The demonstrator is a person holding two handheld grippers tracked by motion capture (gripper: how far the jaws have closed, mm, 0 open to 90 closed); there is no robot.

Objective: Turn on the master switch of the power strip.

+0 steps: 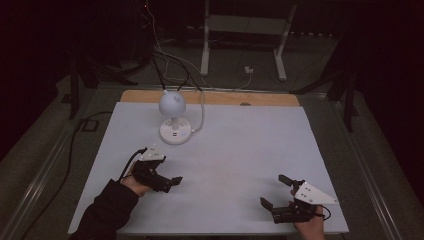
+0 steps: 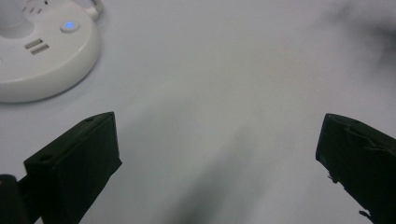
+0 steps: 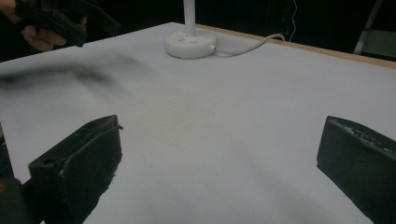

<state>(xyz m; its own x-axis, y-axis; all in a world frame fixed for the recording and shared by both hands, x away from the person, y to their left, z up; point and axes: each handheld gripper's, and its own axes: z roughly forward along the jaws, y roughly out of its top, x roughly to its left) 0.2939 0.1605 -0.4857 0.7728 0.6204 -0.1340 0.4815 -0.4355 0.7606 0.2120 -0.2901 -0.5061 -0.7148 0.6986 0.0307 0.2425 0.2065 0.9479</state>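
— Lamp with a round white head on a short stem, standing upright on a round white base; set on the far left part of the table, near its back edge. What kind of surface?

— Pale, flat sheet covering almost the whole top, with a strip of bare wood showing along the far edge. Dim all around: dark floor, white frame legs beyond the table, loose cables trailing down behind the lamp. White cord running from the base toward the back edge.

— And the base up close?

— Seen in the left gripper view at the upper left corner: a small lit blue button and two slots on top of the white disc.

— Where against the tools?

— Left gripper held above the sheet, near the base and on the person's side of it, not touching; jaws spread wide with bare table between them. Right gripper at the near right corner, well apart from the lamp, jaws likewise spread wide and holding nothing. From the right gripper view, base far ahead and left of centre, cord leading off to the right, the other hand with its gripper at the upper left.
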